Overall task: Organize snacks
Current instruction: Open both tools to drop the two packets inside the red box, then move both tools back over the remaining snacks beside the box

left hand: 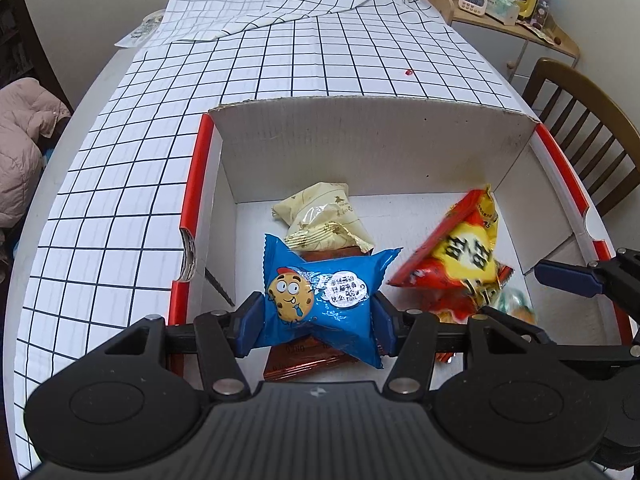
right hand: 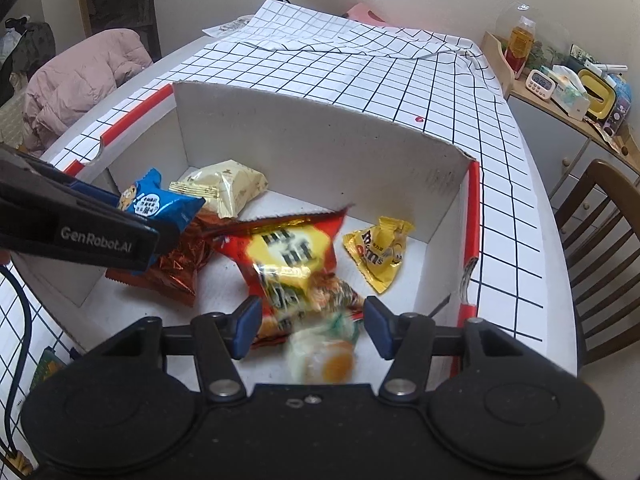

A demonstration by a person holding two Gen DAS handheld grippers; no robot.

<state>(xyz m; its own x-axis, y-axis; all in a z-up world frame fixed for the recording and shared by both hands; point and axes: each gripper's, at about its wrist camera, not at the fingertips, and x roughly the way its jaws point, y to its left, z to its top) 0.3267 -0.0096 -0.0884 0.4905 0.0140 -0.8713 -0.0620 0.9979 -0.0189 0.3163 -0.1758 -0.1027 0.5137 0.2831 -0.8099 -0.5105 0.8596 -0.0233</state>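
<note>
An open white cardboard box [left hand: 360,148] with red edges stands on the checked tablecloth. My left gripper [left hand: 317,320] is shut on a blue cookie packet [left hand: 320,292], held just above a copper-red packet [left hand: 304,364]. A cream wafer packet [left hand: 320,216] lies behind them. My right gripper [right hand: 312,320] stands open over the box [right hand: 320,132]. A blurred red-and-yellow snack bag [right hand: 292,256] sits loose between its fingers, and a blurred pale packet with an orange spot [right hand: 324,356] lies below it. A yellow M&M's packet [right hand: 380,252] rests on the box floor to the right.
The checked tablecloth [left hand: 300,60] covers the table beyond the box, with a folded-over part at the far end. A wooden chair [right hand: 600,240] stands at the right. A cluttered side cabinet [left hand: 500,4] is at the back right. A pink jacket [right hand: 80,80] lies at the left.
</note>
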